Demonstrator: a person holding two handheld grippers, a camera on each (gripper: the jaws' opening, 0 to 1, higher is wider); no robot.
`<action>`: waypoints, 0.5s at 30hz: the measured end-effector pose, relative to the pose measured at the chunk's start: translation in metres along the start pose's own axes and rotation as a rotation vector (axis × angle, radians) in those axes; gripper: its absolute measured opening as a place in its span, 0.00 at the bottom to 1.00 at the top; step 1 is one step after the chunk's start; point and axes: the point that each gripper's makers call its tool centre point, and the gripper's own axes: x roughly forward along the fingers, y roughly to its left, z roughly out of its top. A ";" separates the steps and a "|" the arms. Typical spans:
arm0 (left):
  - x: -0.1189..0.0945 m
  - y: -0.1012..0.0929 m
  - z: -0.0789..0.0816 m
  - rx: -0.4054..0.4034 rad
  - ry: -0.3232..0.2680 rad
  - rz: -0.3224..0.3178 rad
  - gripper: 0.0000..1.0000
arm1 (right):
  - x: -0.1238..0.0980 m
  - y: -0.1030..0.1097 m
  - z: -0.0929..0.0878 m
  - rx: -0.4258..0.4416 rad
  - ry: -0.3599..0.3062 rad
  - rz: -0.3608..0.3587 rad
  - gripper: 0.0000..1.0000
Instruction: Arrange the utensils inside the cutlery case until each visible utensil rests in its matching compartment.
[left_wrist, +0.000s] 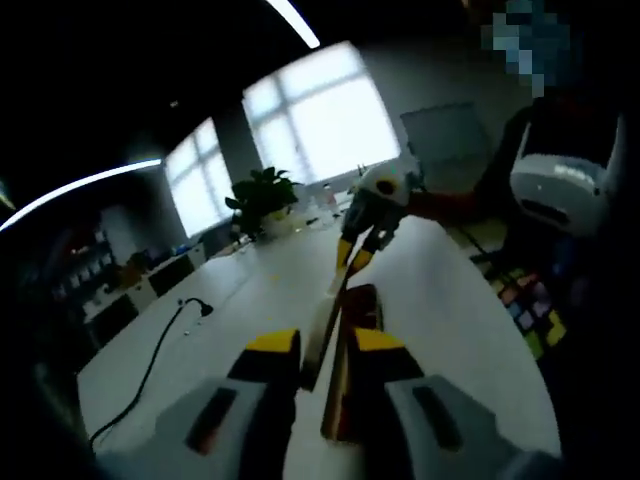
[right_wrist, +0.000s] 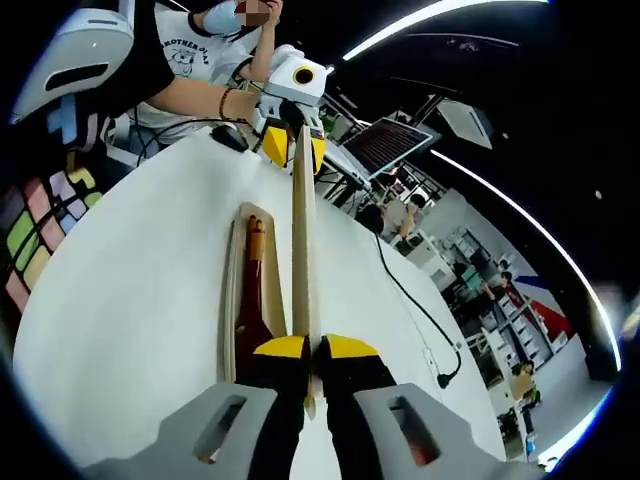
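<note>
Left hand-held gripper on lid, right hand-held gripper opposite end, case beneath

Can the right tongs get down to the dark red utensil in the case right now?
Probably not: the right tongs are shut on the flat case lid, held with the left tongs above the dark red utensil.

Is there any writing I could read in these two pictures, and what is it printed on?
"BROTHER DA": partial dark lettering on the person's white T-shirt in the right gripper view; the rest is cut off by the arm, and the drawing below it is too small to read.
Coloured tile mat: no letters I can make out.
Screen in the background: too blurred to read.
Left gripper view: no legible text.
</note>
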 end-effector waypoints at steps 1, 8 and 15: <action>-0.001 -0.002 -0.001 -0.010 0.021 -0.014 0.24 | 0.000 0.000 0.001 -0.016 0.002 -0.006 0.03; -0.003 -0.007 -0.010 -0.063 0.113 -0.064 0.51 | -0.004 0.000 0.007 -0.098 0.016 -0.040 0.03; 0.004 -0.008 -0.038 -0.136 0.284 -0.121 0.66 | -0.009 0.000 0.006 -0.303 0.110 -0.113 0.02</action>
